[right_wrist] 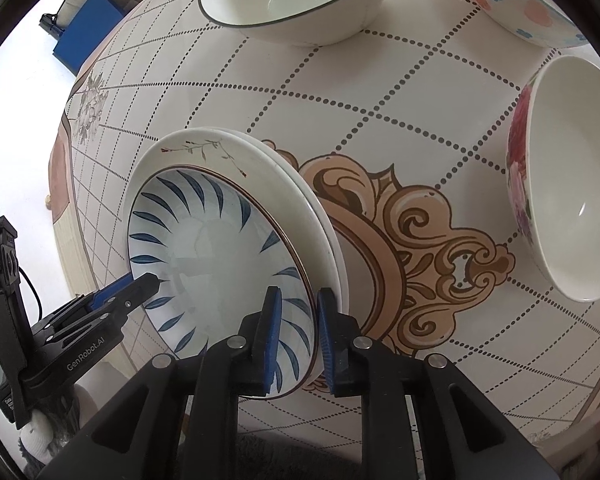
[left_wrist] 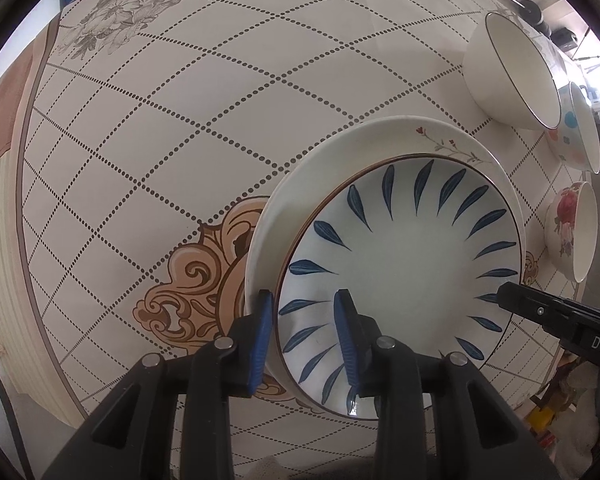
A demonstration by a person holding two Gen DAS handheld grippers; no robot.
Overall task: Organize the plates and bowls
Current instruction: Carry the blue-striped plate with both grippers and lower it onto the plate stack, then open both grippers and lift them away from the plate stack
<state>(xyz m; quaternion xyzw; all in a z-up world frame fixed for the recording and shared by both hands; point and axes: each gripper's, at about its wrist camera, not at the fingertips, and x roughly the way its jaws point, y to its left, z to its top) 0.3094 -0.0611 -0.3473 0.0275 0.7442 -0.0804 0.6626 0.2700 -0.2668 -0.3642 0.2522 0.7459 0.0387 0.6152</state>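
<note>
Each claw, left (left_wrist: 303,336) and right (right_wrist: 298,340), straddles the blue-leaf plate (left_wrist: 404,272) rim, jaws part open and seemingly not clamped; glazed, rigid, breakable ware likely slips unless pinched at opposite edges.

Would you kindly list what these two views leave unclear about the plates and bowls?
- Left wrist view: blue-leaf plate covers the white plates; their count is hidden.
- Right wrist view: dotted bowl is cut off by the frame edge.
- Both views: whether the right gripper and left gripper pinch any rim firmly.
</note>
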